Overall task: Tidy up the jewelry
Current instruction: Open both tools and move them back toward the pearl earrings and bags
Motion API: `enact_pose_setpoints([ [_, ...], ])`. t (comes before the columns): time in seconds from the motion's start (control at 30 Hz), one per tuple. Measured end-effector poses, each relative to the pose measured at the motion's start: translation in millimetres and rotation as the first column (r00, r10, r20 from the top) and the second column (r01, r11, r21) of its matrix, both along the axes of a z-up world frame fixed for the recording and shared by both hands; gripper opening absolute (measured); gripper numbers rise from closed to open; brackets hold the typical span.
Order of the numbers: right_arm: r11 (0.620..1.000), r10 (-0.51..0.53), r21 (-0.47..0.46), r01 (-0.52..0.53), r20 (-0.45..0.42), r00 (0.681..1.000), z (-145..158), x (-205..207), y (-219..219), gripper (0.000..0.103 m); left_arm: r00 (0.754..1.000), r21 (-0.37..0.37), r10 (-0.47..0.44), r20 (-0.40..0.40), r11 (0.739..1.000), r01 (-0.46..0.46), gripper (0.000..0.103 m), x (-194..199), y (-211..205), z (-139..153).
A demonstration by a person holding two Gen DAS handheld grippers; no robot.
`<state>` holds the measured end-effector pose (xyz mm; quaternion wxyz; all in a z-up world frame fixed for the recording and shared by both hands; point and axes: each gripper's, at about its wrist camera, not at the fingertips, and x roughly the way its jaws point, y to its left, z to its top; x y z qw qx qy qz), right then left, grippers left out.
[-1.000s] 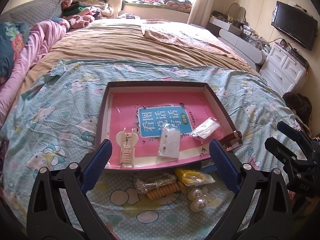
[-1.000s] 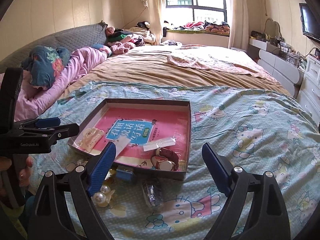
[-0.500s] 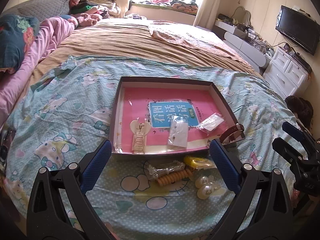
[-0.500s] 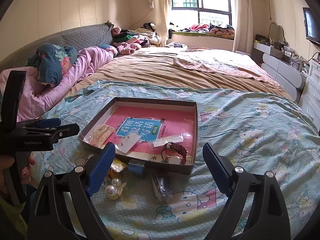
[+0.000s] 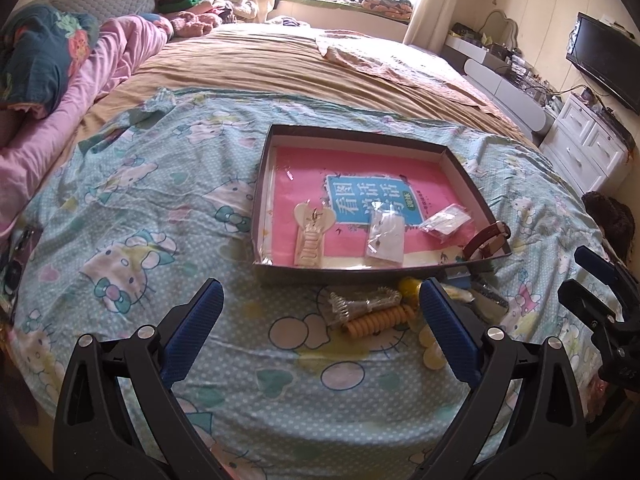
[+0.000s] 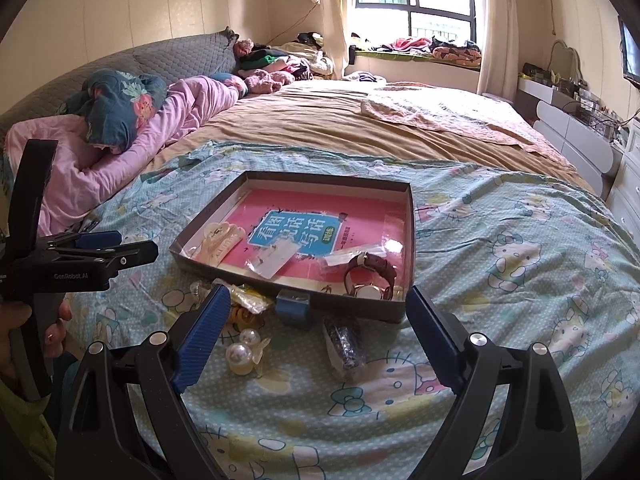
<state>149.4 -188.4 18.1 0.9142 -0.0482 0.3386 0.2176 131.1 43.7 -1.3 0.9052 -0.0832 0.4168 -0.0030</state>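
A shallow dark box lies on the cartoon-print bedsheet, lined with a pink book. From left to right it holds a cream hair claw, a clear packet with a white card, a second small packet and a brown-strapped watch in the near right corner.

Outside the box, just beside its near wall, loose pieces lie on the sheet: a silvery spiral piece, an orange coil hair tie, a yellow packet, a small blue box, pearl hair ties and a dark bagged item.

The left gripper hangs over the sheet with jaws wide apart, empty; the coil tie lies between its fingers, untouched. The right gripper is likewise spread and empty, the pearls and dark bag lying between its fingers.

Only the right wrist view shows the blue box and dark bag clearly, and a hand on the left gripper's handle.
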Motion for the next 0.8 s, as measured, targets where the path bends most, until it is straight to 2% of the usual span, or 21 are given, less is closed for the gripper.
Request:
enact_pose_setpoints([
  [0.5, 0.999, 0.048, 0.008, -0.047, -0.070, 0.996, -24.0, -10.1, 13.3, 0.088, 0.997, 0.009, 0.032, -0.068, 0.999, -0.031, 0.092, -17.9, 11.4, -29.8],
  [0.8, 0.997, 0.073, 0.020, -0.071, -0.122, 0.990, -40.2, -10.8, 20.7, 0.088, 0.996, 0.021, 0.016, -0.090, 1.000, -0.014, 0.092, -24.0, 10.6, -42.9],
])
